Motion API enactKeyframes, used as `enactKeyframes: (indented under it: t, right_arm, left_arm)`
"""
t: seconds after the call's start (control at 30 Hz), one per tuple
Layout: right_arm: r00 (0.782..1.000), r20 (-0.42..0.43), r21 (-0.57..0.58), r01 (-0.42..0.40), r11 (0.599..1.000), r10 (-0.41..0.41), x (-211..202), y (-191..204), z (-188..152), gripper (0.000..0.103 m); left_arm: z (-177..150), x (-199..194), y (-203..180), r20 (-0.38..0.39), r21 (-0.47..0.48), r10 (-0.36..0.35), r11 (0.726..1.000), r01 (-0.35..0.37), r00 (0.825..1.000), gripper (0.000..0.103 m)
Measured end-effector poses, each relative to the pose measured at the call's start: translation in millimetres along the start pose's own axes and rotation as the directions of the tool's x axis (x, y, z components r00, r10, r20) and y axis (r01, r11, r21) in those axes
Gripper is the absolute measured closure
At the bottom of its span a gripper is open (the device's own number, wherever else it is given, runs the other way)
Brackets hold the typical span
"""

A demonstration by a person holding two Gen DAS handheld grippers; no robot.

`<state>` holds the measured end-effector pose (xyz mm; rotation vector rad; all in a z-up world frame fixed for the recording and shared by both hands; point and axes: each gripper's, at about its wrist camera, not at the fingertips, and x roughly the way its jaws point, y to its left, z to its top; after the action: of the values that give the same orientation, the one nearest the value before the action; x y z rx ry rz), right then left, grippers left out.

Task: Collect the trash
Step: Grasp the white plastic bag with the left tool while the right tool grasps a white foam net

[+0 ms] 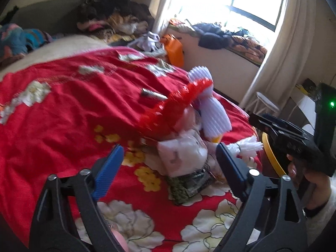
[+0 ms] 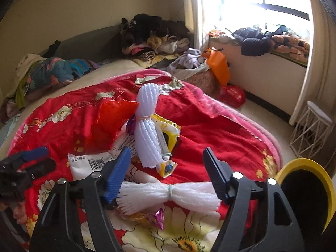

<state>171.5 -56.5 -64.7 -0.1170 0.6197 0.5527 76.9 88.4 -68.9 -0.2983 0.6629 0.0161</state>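
Observation:
Trash lies heaped on the red flowered blanket [image 1: 63, 109]. My left gripper [image 1: 170, 159] stands open over a white plastic wrapper [image 1: 182, 157], its pads clear of it. Behind the wrapper are a red foam net [image 1: 178, 105] and a tall white foam net bundle [image 1: 212, 109]. A dark green packet [image 1: 189, 184] lies in front. My right gripper [image 2: 168, 168] is open. A flat white foam bundle [image 2: 168, 193] tied in the middle lies between its fingers. Beyond stand the upright white bundle [image 2: 147, 130], a yellow wrapper [image 2: 170, 132] and a barcoded white wrapper [image 2: 90, 163].
A yellow-rimmed black bin [image 2: 306, 189] stands at the bed's right edge. A hand [image 1: 310, 184] holds the right gripper [image 1: 258, 121]. Clothes piles [image 2: 151, 35] sit at the bed's head and on the window ledge. An orange bag [image 2: 218, 67] and a white wire stool [image 2: 313, 130] stand on the floor.

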Motion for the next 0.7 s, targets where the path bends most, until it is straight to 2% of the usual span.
enactKeyframes:
  t: [0.07, 0.33, 0.37, 0.47, 0.5, 0.6, 0.67, 0.7]
  right_arm:
    - [0.999, -0.018, 0.006, -0.027, 1.0, 0.027, 8, 0, 3, 0.043]
    - [0.989, -0.115, 0.002, -0.094, 0.996, 0.094, 47, 8, 6, 0.057]
    - [0.988, -0.122, 0.0, -0.1, 0.995, 0.099, 51, 9, 6, 0.06]
    - [0.979, -0.156, 0.013, -0.13, 0.991, 0.131, 63, 12, 5, 0.081]
    - [0.976, -0.161, 0.024, -0.145, 0.989, 0.147, 65, 12, 4, 0.082]
    - [0.974, -0.147, 0.037, -0.166, 0.985, 0.17, 61, 11, 3, 0.086]
    - [0.977, -0.131, 0.036, -0.165, 0.986, 0.169, 56, 11, 3, 0.086]
    - [0.979, -0.118, 0.04, -0.165, 0.985, 0.169, 52, 10, 4, 0.086]
  left_arm:
    - [-1, 8, 1, -0.027, -0.013, -0.013, 1.0, 0.012, 1.0, 0.03]
    - [-1, 29, 4, -0.078, -0.052, -0.051, 0.998, 0.047, 0.996, 0.034]
    - [-2, 32, 5, -0.089, -0.06, -0.055, 0.997, 0.05, 0.994, 0.034]
    - [-5, 40, 3, -0.113, -0.069, -0.06, 0.996, 0.052, 0.992, 0.036]
    - [-7, 43, 2, -0.123, -0.07, -0.066, 0.996, 0.057, 0.99, 0.038]
    - [-8, 45, -3, -0.128, -0.061, -0.085, 0.995, 0.077, 0.988, 0.047]
    - [-8, 46, -7, -0.127, -0.053, -0.091, 0.995, 0.085, 0.988, 0.062]
    - [-8, 46, -8, -0.125, -0.051, -0.099, 0.994, 0.093, 0.987, 0.065]
